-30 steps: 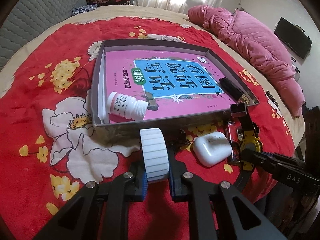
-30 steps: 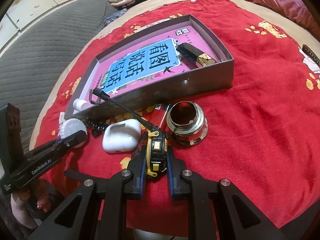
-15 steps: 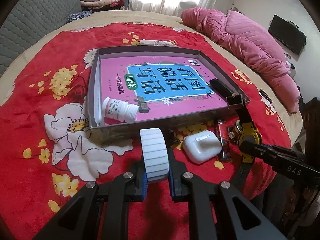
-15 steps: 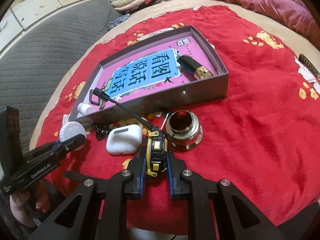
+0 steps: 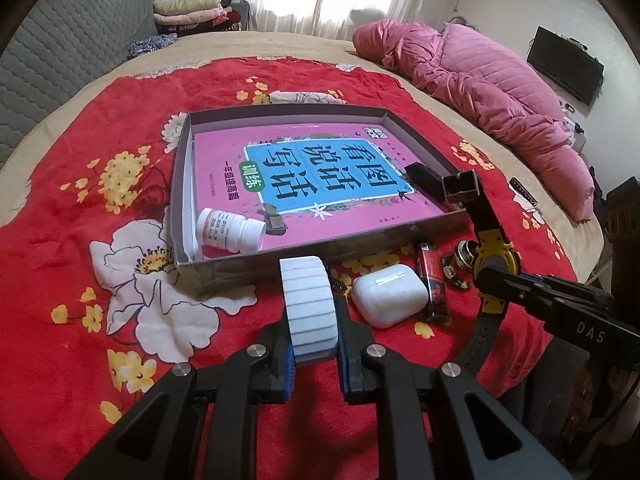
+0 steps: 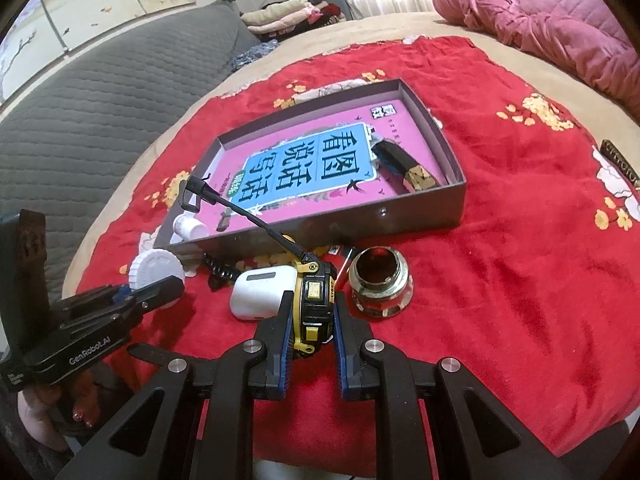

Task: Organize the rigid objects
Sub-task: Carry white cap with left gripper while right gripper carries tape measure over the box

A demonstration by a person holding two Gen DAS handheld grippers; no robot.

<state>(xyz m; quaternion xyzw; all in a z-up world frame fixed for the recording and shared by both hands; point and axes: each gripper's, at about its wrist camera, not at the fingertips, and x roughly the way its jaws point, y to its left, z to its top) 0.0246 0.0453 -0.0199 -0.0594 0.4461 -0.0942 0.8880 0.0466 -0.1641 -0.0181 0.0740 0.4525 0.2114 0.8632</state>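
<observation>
The white cap (image 5: pixel 310 312) sits clamped edge-on between the pads of your left gripper (image 5: pixel 312 344), raised over the red blanket (image 5: pixel 60 320) just short of the near wall of the grey box (image 5: pixel 182 184). Your right gripper (image 6: pixel 314 320) is clenched on the yellow-and-black watch (image 6: pixel 314 300), whose strap (image 6: pixel 240 210) sticks out ahead of the jaws and reaches over the box's near wall.

Risks, as I judge them: the cap is round and ribbed, held only by its flat faces, so a quick swing could let it roll out of the pads. If you bring it forward too low, it will likely catch the box wall directly ahead. The stiff strap could snag that wall, or sweep the pill bottle (image 5: pixel 232 232) lying inside the near left corner. The earbud case (image 5: pixel 388 294), the red lighter (image 5: pixel 432 280) and the metal ring (image 6: pixel 380 284) lie just ahead of the right gripper, where a low pass may knock them about.

Both grippers point steeply down and forward, side by side near the blanket's front edge, with the left one's tips close beside the right one's.
</observation>
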